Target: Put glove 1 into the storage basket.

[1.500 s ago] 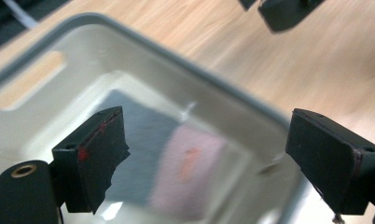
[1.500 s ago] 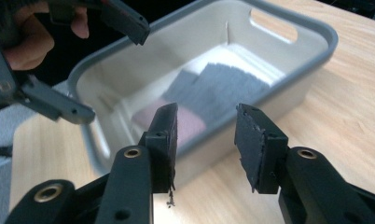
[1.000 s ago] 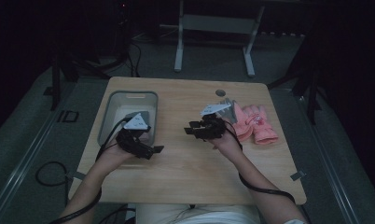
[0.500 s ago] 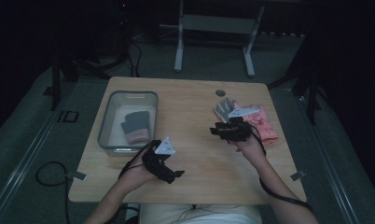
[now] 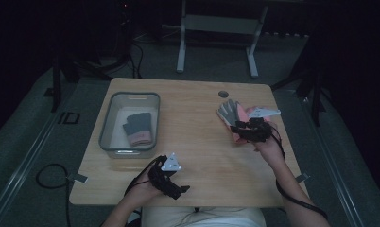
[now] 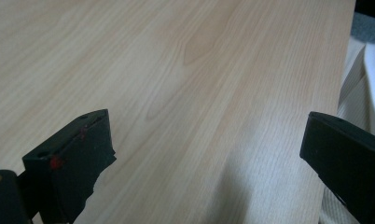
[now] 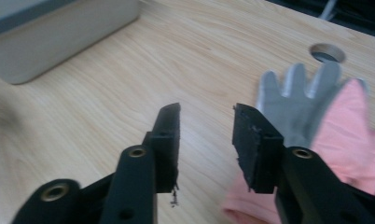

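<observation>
A grey glove (image 5: 227,110) lies on top of pink gloves (image 5: 247,113) at the table's right side. My right gripper (image 5: 235,126) hovers just in front of that pile, pointing left and away. In the right gripper view, the grey glove (image 7: 293,91) and a pink glove (image 7: 346,130) lie to the right of my right gripper (image 7: 206,112). Its jaws have just been closing a little and stand open, with bare wood between them. My left gripper (image 5: 179,190) is low near the table's front edge. In its own view my left gripper (image 6: 204,121) is wide open over bare wood.
A grey plastic bin (image 5: 107,124) stands at the left of the table, with a dark grey glove with a pink cuff (image 5: 138,130) inside. The bin (image 7: 59,37) is far left in the right gripper view. A cable hole (image 5: 223,93) is near the far edge. The person's lap is at the front edge.
My left gripper has pulled back from over the bin to the front edge, uncovering the dark glove inside. My right gripper has shifted right, to the glove pile.
</observation>
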The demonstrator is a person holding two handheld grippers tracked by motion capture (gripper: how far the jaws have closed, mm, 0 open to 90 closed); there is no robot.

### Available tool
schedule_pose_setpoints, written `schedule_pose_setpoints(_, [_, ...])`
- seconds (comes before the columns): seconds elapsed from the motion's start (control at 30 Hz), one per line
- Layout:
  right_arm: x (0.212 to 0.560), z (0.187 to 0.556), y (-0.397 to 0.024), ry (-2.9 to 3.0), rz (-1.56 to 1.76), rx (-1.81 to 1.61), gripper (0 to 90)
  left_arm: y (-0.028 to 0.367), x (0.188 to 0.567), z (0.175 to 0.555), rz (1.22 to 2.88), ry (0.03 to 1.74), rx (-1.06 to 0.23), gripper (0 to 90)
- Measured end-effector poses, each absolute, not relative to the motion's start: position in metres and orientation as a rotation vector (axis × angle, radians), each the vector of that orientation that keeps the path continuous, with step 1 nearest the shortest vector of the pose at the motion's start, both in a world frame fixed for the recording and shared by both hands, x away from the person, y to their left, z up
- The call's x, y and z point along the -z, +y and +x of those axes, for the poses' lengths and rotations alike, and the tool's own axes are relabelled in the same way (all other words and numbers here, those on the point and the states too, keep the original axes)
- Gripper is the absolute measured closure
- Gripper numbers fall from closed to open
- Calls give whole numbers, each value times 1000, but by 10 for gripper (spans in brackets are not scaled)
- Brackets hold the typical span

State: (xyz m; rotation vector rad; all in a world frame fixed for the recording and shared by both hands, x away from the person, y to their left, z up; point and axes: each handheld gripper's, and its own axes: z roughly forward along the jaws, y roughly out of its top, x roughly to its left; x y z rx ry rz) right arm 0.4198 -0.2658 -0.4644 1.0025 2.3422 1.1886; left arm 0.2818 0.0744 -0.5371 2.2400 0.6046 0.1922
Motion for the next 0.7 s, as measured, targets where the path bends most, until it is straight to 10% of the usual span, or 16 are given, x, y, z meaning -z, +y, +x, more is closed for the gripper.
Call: schedule_pose_setpoints(0.7, [489, 500, -269, 2331, 1110, -941, 612, 73, 552, 278, 2177, 659, -234, 22])
